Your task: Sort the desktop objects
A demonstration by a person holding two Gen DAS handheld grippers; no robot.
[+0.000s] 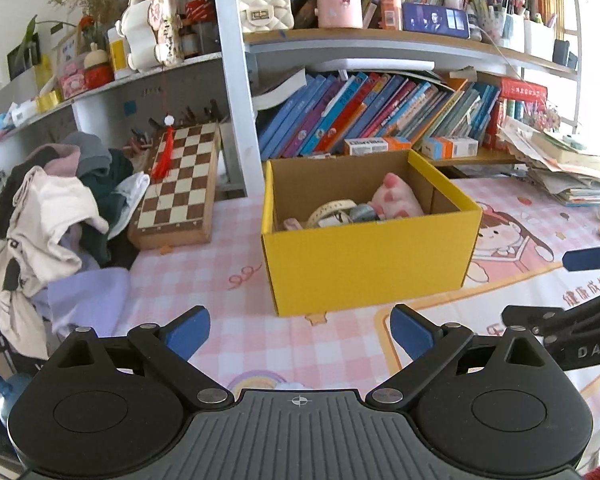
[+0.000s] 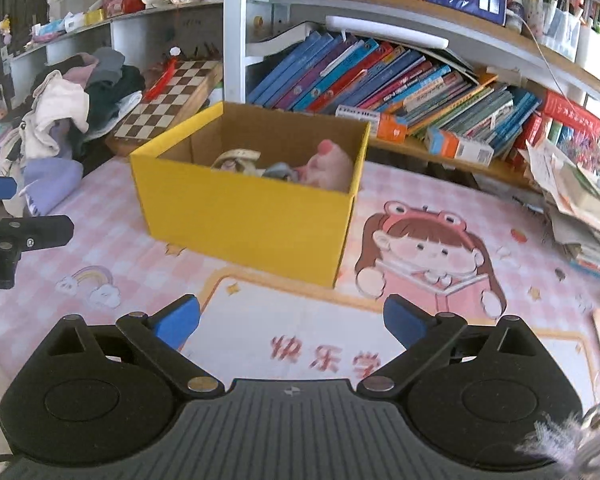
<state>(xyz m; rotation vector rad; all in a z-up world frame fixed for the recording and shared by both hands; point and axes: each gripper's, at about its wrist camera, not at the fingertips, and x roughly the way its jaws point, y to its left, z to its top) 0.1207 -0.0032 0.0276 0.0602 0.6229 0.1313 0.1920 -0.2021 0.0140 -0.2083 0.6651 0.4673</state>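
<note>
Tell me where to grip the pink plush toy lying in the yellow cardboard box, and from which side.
Probably from above: the yellow cardboard box walls block any side approach. Close the open right gripper across the plush toy's raised, rounded upper end, which stands clear of the tape roll beside it. Its lower body is hidden, so its hold there cannot be judged.

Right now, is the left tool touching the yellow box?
Apart. In the left wrist view the left tool hangs open in front of the yellow box, with a strip of pink checked desk mat showing between its blue fingertips and the box.
</note>
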